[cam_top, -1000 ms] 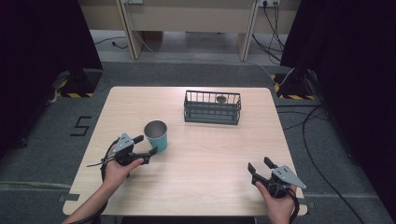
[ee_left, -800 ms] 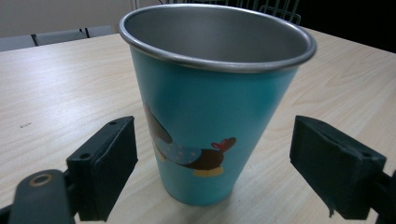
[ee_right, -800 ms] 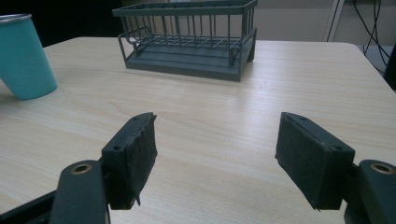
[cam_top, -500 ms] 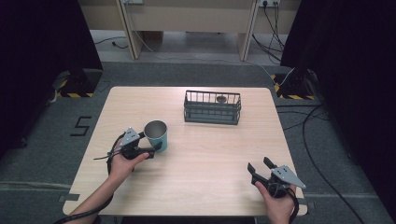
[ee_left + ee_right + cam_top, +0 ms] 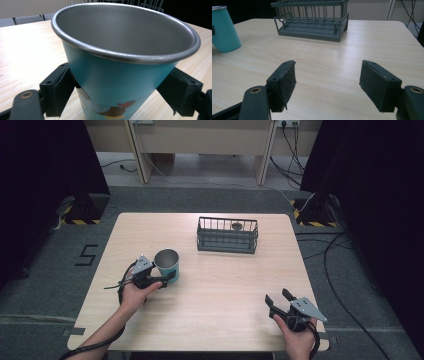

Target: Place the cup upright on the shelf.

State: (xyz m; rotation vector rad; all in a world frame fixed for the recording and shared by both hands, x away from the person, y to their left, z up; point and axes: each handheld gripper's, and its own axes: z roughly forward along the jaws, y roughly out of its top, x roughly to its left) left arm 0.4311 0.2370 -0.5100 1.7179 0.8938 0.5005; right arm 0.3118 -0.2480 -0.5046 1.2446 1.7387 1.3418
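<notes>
The left gripper [image 5: 167,277] has closed in on the cup [image 5: 167,265] over the past second; a second ago it lay short of the cup at the near-left, and now its jaws stand one on each side of the teal wall, low on the body; in the left gripper view the pads [image 5: 61,91] press against the cup [image 5: 125,75] on both sides, so I judge it grasping the cup, though not yet lifting; the cup stands upright on the table [image 5: 225,320], left of centre, its steel inside looking empty. The right gripper [image 5: 277,301] has not moved in that time; it rests at the near-right edge of the table, released, jaws wide apart with bare wood between them in the right gripper view [image 5: 327,82]. The basket [image 5: 227,235] sits toward the far side, well apart from the cup, with a small round object [image 5: 236,225] inside at its back. Assessment: approach is complete and the grip is made; the next step is likely a lift, probably toward the basket; the cup tapers downward, so a low grip could slip if the squeeze is weak.
</notes>
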